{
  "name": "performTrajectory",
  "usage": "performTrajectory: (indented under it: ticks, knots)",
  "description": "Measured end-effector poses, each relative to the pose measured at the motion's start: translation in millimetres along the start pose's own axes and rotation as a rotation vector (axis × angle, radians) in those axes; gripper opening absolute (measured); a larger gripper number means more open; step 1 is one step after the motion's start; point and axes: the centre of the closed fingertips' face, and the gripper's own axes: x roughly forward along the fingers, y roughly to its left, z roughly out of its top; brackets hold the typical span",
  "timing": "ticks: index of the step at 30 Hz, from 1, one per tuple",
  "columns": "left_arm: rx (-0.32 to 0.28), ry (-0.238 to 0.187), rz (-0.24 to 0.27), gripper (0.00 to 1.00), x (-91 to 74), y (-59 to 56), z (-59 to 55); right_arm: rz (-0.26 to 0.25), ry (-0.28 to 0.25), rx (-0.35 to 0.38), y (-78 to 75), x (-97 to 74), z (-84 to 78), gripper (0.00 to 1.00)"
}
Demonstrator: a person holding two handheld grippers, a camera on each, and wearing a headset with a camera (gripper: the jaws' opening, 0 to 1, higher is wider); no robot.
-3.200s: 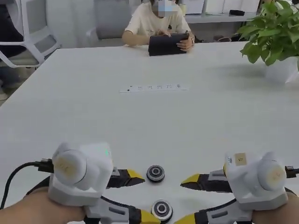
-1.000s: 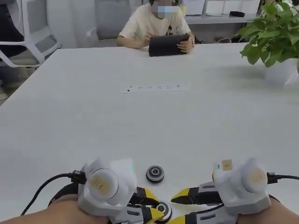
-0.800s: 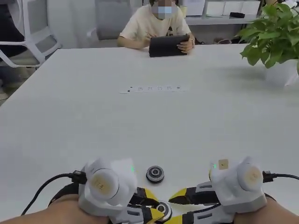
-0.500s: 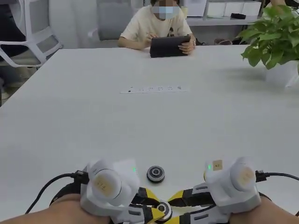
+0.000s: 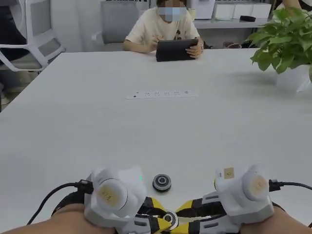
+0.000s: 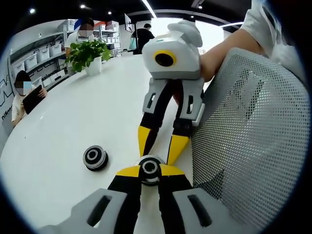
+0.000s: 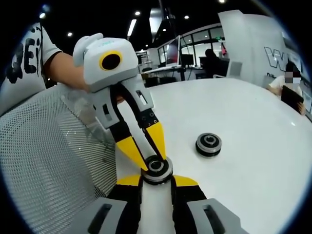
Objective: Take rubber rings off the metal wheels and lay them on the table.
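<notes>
A small metal wheel with a black rubber ring point(image 5: 170, 218) sits at the table's near edge, caught between both grippers. My left gripper point(image 5: 163, 220) comes in from the left and my right gripper point(image 5: 179, 218) from the right. In the left gripper view the yellow tips of my left gripper point(image 6: 149, 171) press the wheel point(image 6: 149, 167) from both sides, and the right gripper point(image 6: 158, 150) reaches down onto it. The right gripper view shows the right gripper point(image 7: 157, 181) flanking the same wheel point(image 7: 157, 168). A second ringed wheel point(image 5: 162, 182) lies free on the table just beyond.
A white power strip point(image 5: 161, 93) lies mid-table. Across the table a person point(image 5: 163, 27) holds a dark tablet point(image 5: 176, 48). A potted plant point(image 5: 287, 39) stands at the far right. A mesh chair back point(image 6: 253, 131) is close behind the grippers.
Both grippers have come together from either side of the near wheel. The right gripper slid left until its tips met the wheel; the far wheel stayed put.
</notes>
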Motion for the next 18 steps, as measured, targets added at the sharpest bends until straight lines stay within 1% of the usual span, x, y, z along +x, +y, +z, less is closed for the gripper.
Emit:
performTrajectory:
  ticks: [7,11,13,18]
  knots:
    - [-0.001,-0.003,0.000,0.07,-0.1,0.1,-0.1,-0.007,0.018,-0.020,-0.4,-1.8,-2.5,0.16]
    - [-0.002,-0.004,0.000,0.07,-0.1,-0.1,0.3,-0.013,0.034,-0.030,-1.2,-4.1,-5.6,0.11]
    - [-0.002,-0.004,0.000,0.07,-0.1,-0.1,0.4,-0.014,0.034,-0.021,-1.2,-4.9,-6.2,0.08]
    - [-0.003,-0.006,0.000,0.07,-0.3,0.1,0.3,-0.017,0.039,-0.022,-1.5,-5.2,-6.6,0.06]
